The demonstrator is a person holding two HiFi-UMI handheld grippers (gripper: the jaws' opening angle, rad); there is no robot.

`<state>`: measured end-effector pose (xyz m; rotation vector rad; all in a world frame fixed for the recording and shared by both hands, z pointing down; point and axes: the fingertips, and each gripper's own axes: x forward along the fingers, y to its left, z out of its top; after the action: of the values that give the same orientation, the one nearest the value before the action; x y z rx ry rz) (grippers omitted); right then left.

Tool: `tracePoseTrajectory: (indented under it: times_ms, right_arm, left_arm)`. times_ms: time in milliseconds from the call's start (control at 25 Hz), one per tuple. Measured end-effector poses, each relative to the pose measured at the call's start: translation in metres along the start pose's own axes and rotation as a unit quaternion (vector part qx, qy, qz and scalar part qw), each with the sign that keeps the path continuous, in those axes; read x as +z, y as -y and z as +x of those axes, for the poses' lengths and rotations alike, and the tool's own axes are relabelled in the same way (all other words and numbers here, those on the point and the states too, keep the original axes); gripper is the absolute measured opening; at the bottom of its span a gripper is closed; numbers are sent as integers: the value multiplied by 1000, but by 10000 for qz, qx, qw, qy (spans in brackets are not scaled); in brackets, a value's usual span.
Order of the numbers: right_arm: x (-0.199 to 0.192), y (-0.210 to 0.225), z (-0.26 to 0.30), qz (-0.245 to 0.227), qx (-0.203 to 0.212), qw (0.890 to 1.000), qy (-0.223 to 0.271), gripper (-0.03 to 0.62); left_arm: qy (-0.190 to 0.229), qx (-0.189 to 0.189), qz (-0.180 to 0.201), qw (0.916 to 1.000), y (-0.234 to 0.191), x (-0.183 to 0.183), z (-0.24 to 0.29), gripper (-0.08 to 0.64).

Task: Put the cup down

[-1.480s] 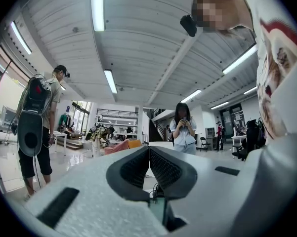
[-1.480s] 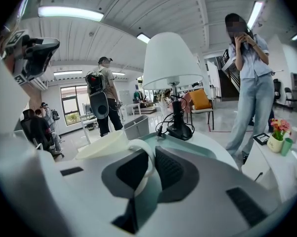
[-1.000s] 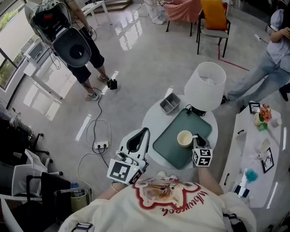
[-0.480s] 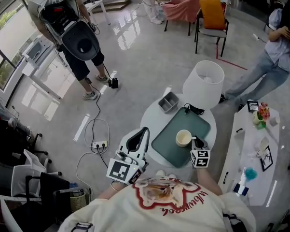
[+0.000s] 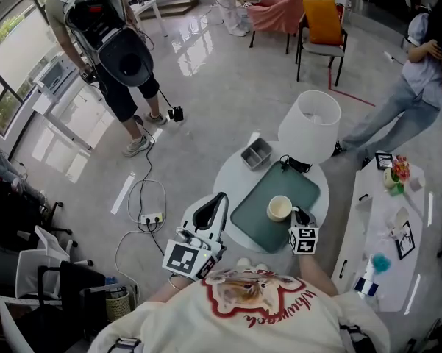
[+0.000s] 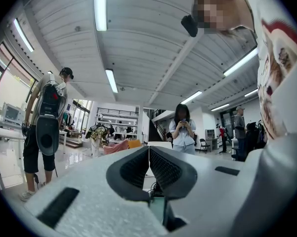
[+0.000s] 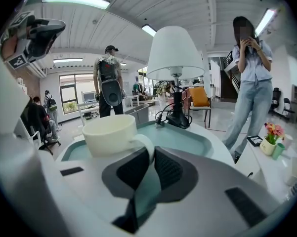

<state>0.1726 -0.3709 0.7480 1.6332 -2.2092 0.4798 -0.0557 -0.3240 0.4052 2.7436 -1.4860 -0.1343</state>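
Overhead versus low, close — tray [image 5: 261, 223] shared

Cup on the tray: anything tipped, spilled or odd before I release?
Nothing stands out. The cup stands upright on the green tray, no spill visible, with the right claw closed on its handle. The left claw is shut on nothing.

The tray [image 5: 254, 219] lies bare left of and beyond the cup [image 5: 279, 209]. The lamp [image 5: 309, 127] blocks the worktop's [image 5: 226, 179] far edge, a grey bin [image 5: 257, 154] its far left; open floor [image 5: 198, 101] lies left of the worktop.
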Motion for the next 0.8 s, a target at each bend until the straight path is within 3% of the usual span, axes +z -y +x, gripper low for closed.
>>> tracePoseTrajectory:
  times_ms: [800]
  right_arm:
    - [0, -9, -11, -91, 175, 9998, -75, 51]
  left_arm:
    - [49, -162, -59, 9998, 8, 1, -2, 17]
